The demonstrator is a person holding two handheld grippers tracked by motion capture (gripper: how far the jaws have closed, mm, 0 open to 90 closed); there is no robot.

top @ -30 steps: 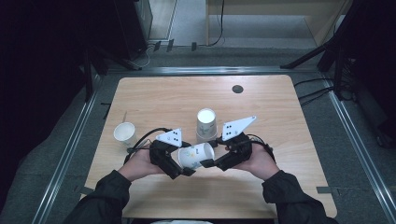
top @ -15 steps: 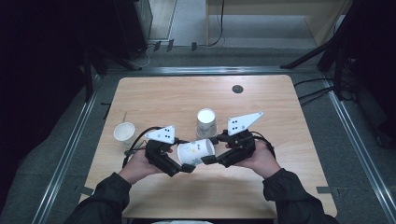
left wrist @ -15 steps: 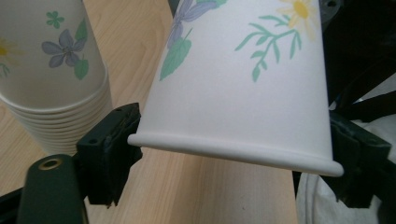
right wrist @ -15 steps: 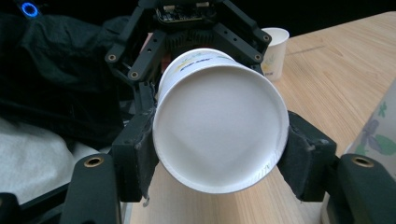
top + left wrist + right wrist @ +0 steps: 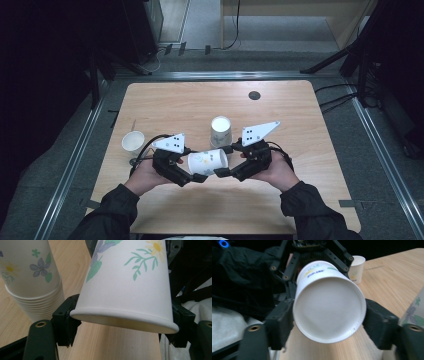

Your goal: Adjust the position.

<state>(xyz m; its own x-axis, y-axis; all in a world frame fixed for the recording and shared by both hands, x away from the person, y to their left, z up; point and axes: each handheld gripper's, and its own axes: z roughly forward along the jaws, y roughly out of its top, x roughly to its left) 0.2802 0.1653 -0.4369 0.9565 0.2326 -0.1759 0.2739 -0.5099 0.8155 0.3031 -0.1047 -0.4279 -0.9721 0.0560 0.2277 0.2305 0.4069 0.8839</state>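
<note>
1. The flowery paper cup (image 5: 207, 161) is up in the air, lying on its side just above the near part of the table (image 5: 310, 200), slung between the two tongs.
2. The left tongs (image 5: 196, 177) have just been closing and are now clamped across the cup at its open rim end, one jaw on each side of the rim.
3. The right tongs (image 5: 223, 171) have just been opening. Their jaws stand apart on either side of the cup's flat bottom, and as far as I can tell they're no longer squeezing it.
4. So it reads like a hand-off, with the whole cup hanging off the left grip alone.
5. Biggest worry: a rim is soft. Pinch harder and the mouth goes oval or creases, and then the cup can pop out sideways.
6. Second worry: the grip sits at one end, so the free end can droop and the cup may pivot between the jaws.
7. If the right tongs pull away at an angle, a jaw could catch the base and drag the cup loose.
8. The upside-down stack of cups (image 5: 220, 131) stands just behind. A careless swing knocks it over. The lone cup (image 5: 133, 142) off to the left is well clear.
</note>
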